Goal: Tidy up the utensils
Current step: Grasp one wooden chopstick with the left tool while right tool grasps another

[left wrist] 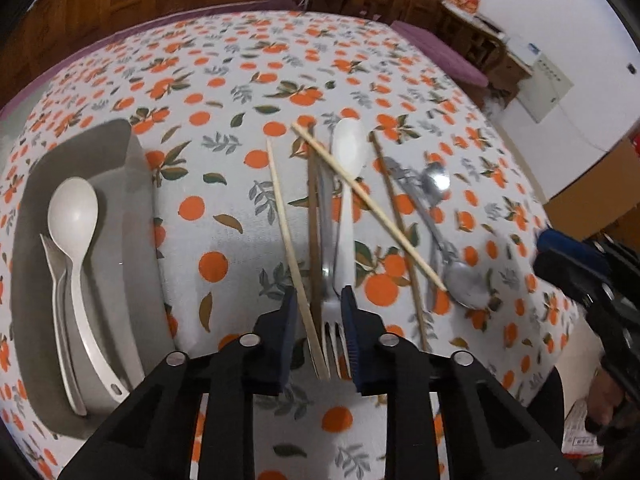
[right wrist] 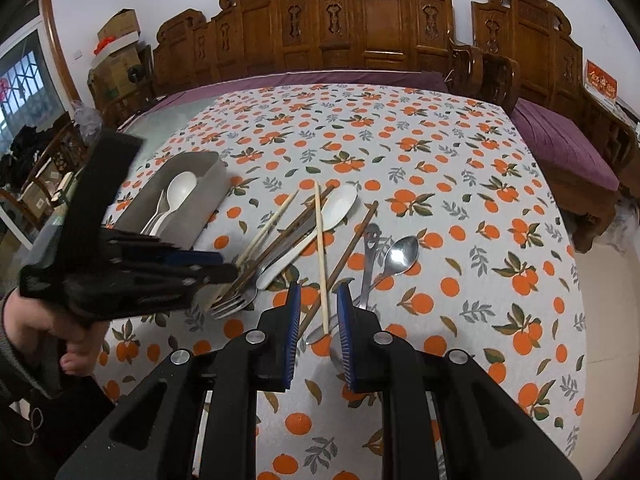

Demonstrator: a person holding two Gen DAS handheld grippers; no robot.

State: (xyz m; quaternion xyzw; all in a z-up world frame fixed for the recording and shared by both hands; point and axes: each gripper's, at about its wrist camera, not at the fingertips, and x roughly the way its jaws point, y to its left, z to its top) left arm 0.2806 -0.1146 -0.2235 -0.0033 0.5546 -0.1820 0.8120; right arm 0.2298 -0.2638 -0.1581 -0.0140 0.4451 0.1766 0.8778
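Observation:
A heap of utensils lies mid-table: a metal fork (left wrist: pixel 336 336), a white spoon (left wrist: pixel 350 148), light chopsticks (left wrist: pixel 284 216), dark chopsticks (left wrist: pixel 396 216) and metal spoons (left wrist: pixel 466 280). My left gripper (left wrist: pixel 320 292) is down on the heap's near end. Its pads are closed narrowly on the fork's neck, with a light and a dark chopstick end caught between them too. From the right wrist view its tips (right wrist: pixel 224 266) sit just above the fork's tines (right wrist: pixel 230 304). My right gripper (right wrist: pixel 319 288) hovers above the heap's right side with a narrow gap, holding nothing.
A grey tray (left wrist: pixel 136 200) at the left holds a white spoon (left wrist: pixel 72 208) and a white fork (left wrist: pixel 56 272). The orange-patterned tablecloth (right wrist: pixel 400 152) covers the table. Carved wooden chairs (right wrist: pixel 380 20) line the far edge. A person's hand (right wrist: pixel 32 320) grips the left tool.

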